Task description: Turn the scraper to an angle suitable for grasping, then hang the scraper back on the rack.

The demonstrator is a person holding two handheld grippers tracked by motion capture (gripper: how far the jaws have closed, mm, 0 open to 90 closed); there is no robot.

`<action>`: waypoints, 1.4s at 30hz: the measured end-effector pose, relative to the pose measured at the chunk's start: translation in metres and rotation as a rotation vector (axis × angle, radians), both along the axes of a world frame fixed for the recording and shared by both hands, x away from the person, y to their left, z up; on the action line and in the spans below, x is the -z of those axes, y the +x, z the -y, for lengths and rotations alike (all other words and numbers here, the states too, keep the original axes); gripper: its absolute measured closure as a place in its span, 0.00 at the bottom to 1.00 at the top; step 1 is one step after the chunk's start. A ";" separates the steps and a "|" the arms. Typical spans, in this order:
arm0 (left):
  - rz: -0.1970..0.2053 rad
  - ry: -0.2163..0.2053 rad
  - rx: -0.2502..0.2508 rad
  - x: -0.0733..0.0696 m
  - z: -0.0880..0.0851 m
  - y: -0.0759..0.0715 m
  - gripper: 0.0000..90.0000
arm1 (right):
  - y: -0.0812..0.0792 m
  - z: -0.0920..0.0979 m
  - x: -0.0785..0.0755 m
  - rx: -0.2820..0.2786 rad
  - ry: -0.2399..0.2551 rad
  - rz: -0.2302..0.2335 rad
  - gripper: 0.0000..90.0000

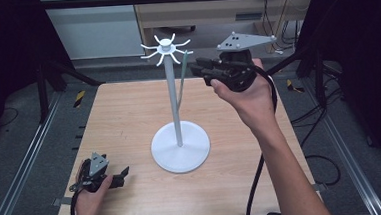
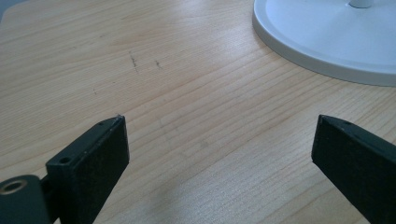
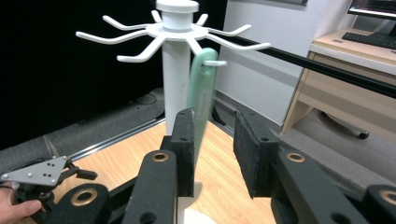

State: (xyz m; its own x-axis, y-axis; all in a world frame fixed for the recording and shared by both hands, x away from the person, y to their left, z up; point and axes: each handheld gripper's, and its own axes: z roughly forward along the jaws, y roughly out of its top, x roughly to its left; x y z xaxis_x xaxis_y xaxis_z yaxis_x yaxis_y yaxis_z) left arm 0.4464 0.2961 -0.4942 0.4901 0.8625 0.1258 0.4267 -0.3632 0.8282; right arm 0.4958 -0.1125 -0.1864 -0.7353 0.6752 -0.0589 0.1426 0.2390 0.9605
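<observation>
Wooden tabletop (image 1: 129, 116) fills the high view, with a white hook stand (image 1: 177, 113) at its middle. My left gripper (image 1: 113, 178) rests near the left corner, and my right gripper (image 1: 201, 69) is raised beside the stand's top, where a pale green utensil (image 1: 182, 78) hangs from a hook.

From the left gripper view, my jaws stand wide apart over bare wood, the stand's base to the far right.

From the right gripper view, my jaws are parted and empty, just in front of the green handle. It looks light, stiff and smooth; I judge the flat handle below the hook the best hold.
</observation>
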 end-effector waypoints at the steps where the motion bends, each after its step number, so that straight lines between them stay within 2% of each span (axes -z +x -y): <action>1: 0.000 0.000 0.000 0.000 0.000 0.000 0.04 | 0.000 0.000 0.000 0.000 0.000 0.000 0.77; 12: -0.004 0.004 -0.001 0.000 0.000 0.001 0.04 | -0.001 0.022 0.019 0.070 -0.018 -0.033 0.75; 18: -0.003 0.002 0.001 0.000 0.000 0.000 0.04 | 0.000 0.035 0.034 0.128 -0.031 -0.067 0.71; 23: -0.003 0.000 -0.002 0.000 -0.001 0.000 0.04 | 0.005 0.044 0.049 0.183 -0.063 -0.095 0.66; 36: -0.004 -0.003 -0.002 0.000 -0.001 0.000 0.04 | 0.007 0.061 0.072 0.244 -0.065 -0.137 0.62; 42: -0.003 -0.001 0.001 0.001 -0.001 0.001 0.04 | 0.007 0.068 0.086 0.271 -0.067 -0.155 0.56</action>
State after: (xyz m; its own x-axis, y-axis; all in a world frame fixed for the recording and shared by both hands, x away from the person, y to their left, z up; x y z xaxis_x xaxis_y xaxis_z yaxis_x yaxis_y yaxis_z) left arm 0.4473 0.2968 -0.4949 0.4911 0.8624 0.1231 0.4291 -0.3624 0.8273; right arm 0.5027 -0.1801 -0.2721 -0.5324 0.8464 -0.0111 0.3529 0.2339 0.9059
